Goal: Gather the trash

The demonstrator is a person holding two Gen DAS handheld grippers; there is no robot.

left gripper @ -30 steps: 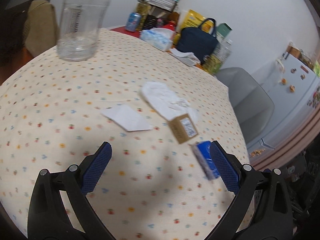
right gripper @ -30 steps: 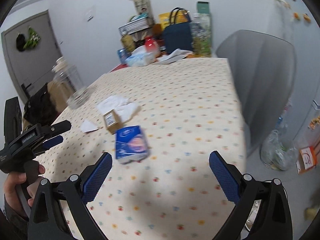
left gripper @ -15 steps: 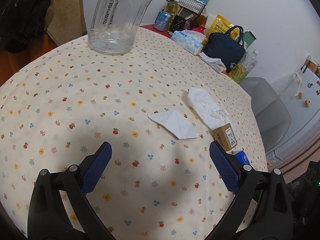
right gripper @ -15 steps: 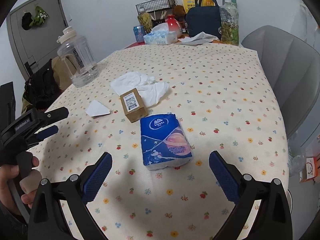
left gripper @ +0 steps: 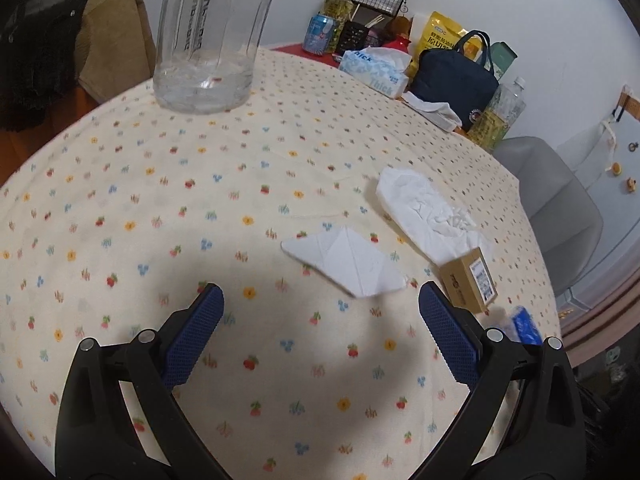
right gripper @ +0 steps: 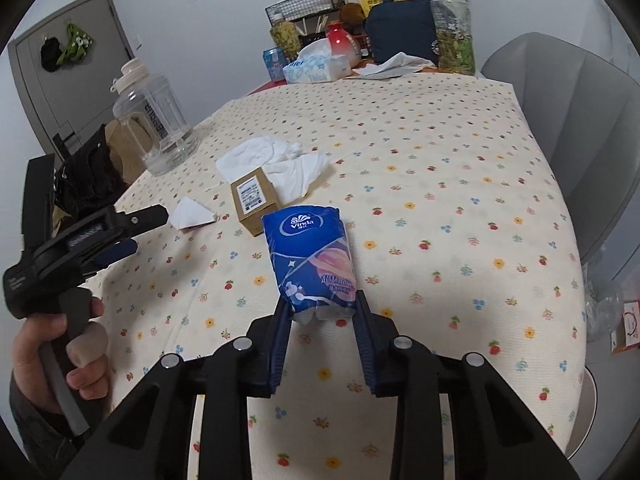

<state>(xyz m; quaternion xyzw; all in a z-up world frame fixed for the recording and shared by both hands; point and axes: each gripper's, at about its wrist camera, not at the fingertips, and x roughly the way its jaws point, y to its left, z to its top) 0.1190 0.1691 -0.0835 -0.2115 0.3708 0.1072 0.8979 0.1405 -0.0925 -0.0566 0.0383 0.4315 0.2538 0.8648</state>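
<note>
My right gripper (right gripper: 323,312) is shut on the near end of a blue Vinda tissue pack (right gripper: 310,256) that lies on the flowered tablecloth; a blue corner of it also shows in the left wrist view (left gripper: 526,324). Behind it lie a small brown cardboard box (right gripper: 254,202) and a crumpled white tissue (right gripper: 280,160). A folded white paper (left gripper: 346,264) lies just ahead of my open, empty left gripper (left gripper: 320,304). The box (left gripper: 470,282) and the tissue (left gripper: 426,210) are to its right. The left gripper also shows in the right wrist view (right gripper: 148,228).
A big clear water jug (left gripper: 212,32) stands at the far left of the table (left gripper: 120,208). A tissue box (left gripper: 374,70), a navy bag (left gripper: 454,80), bottles and a wire basket crowd the far end. A grey chair (right gripper: 576,120) stands at the right edge.
My right gripper has moved up to the blue tissue pack and shut on its near end. My left gripper has come closer to the folded paper, still open.
</note>
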